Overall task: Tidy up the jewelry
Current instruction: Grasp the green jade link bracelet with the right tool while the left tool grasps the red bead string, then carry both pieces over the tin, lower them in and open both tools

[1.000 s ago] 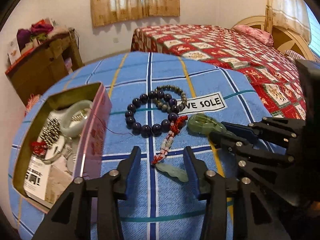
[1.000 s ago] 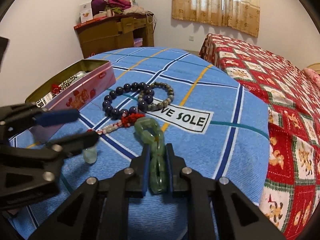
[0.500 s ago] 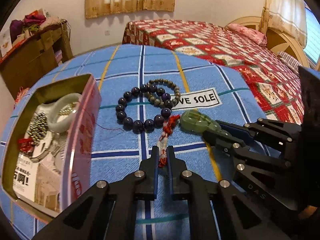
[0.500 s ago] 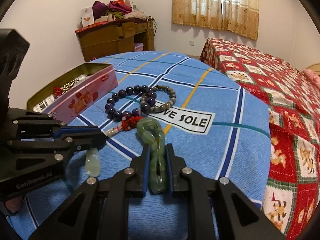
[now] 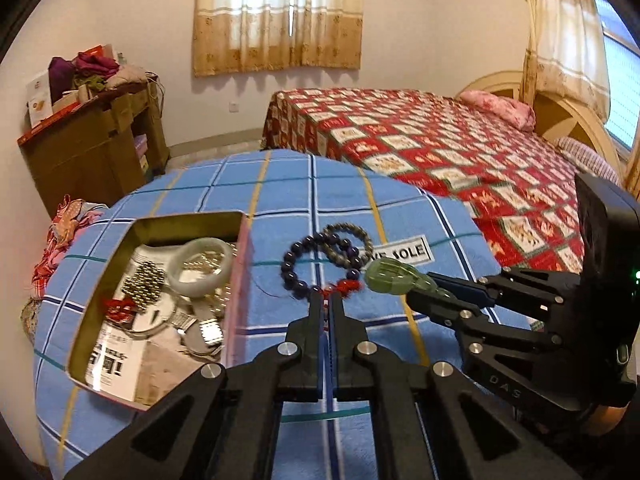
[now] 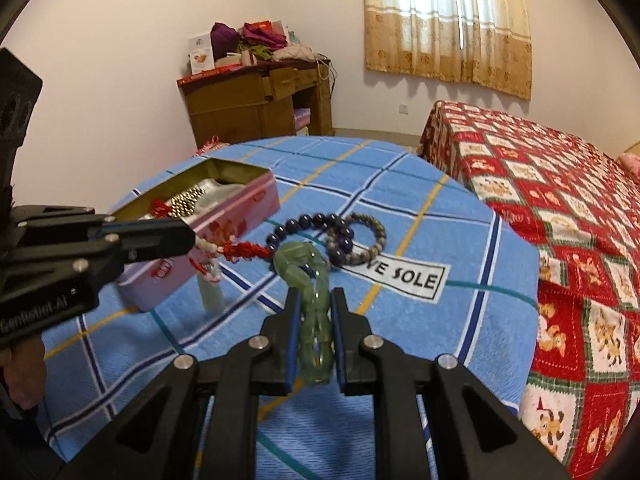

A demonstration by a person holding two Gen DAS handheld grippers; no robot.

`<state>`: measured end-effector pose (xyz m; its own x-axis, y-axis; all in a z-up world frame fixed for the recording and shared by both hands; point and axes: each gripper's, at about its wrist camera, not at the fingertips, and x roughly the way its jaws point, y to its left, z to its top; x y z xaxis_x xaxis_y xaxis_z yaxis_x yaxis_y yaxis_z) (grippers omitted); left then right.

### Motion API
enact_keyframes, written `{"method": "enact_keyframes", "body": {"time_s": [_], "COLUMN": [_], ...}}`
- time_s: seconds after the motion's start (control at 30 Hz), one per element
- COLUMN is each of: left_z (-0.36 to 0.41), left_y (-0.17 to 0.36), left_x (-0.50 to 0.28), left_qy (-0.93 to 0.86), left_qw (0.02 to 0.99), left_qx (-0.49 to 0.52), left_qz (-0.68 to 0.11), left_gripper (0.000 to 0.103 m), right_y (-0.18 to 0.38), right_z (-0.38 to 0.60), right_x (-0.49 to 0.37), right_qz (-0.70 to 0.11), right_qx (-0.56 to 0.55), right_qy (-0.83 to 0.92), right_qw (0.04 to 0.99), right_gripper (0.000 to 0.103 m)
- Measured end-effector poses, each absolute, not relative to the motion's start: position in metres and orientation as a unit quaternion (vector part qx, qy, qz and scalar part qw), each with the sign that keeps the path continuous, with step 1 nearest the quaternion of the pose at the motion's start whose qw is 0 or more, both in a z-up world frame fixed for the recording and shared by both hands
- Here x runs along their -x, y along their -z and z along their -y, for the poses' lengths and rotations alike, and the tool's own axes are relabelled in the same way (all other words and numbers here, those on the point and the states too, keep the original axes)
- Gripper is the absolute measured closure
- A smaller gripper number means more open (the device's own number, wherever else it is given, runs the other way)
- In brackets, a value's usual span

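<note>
My left gripper (image 5: 328,300) is shut on a beaded strand with a red tassel (image 5: 348,285). In the right wrist view the left gripper (image 6: 192,240) holds that strand up, and its pale green pendant (image 6: 210,292) hangs just above the cloth. A green jade chain bracelet (image 6: 314,320) stands out ahead of my right gripper (image 6: 314,296), which is shut on it. The left wrist view shows the jade chain (image 5: 390,276) in the right gripper (image 5: 424,292). A dark purple bead bracelet (image 5: 296,268) and a grey-green bead bracelet (image 5: 352,240) lie overlapping on the cloth.
An open pink tin (image 5: 240,280) at the left holds a pale bangle (image 5: 200,266), metal beads and watches. The blue checked cloth (image 5: 400,208) covers a round table. A bed with a red quilt (image 5: 460,152) stands right, a wooden cabinet (image 5: 92,148) back left.
My left gripper closed on the tasselled strand and lifted it, so the pendant left the cloth and now hangs. My right gripper rose a little with the jade chain.
</note>
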<state>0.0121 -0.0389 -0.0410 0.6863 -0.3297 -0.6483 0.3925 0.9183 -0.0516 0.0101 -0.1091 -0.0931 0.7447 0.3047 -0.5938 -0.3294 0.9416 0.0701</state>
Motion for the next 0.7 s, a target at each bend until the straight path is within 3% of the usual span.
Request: {"method": "enact_keyframes", "body": {"time_s": [0.7], "left_z": [-0.015], "left_y": [-0.008], "left_x": [-0.006], "left_qy": [0.146], "left_qw": [0.947], "left_qx": [-0.017], "left_qz": [-0.284], "left_gripper": [0.102], "right_y": [0.06], "right_z": [0.088], "right_x": [-0.01], "right_qz": [-0.279], "right_qx": [0.025], "right_qy": [-0.205], "right_qw": [0.938], "right_gripper": [0.086]}}
